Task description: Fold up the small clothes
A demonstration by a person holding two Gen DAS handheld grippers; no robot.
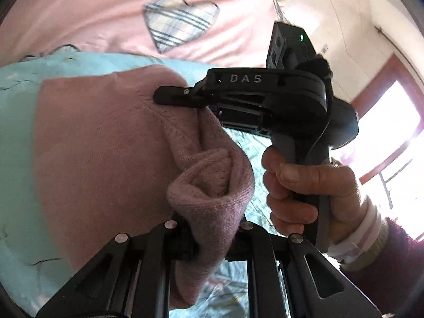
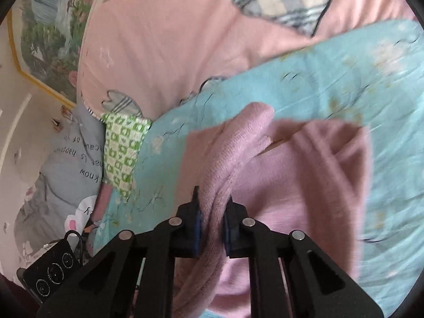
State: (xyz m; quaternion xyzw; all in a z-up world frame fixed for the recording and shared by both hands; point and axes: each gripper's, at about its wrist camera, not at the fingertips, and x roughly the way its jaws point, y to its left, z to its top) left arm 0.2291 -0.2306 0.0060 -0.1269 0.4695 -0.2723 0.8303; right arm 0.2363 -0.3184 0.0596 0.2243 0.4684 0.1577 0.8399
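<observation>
A small pink knitted garment lies on a light blue bedsheet. My left gripper is shut on a bunched ribbed edge of it, lifted off the bed. My right gripper is shut on another ribbed edge of the same garment, which hangs down over the sheet. In the left wrist view the right gripper comes in from the right with its fingers closed on the fabric. A hand holds its handle.
A pink quilt with plaid heart patches lies behind the garment and also shows in the right wrist view. A grey pillow with text, a green checked cloth and a black device lie at the left.
</observation>
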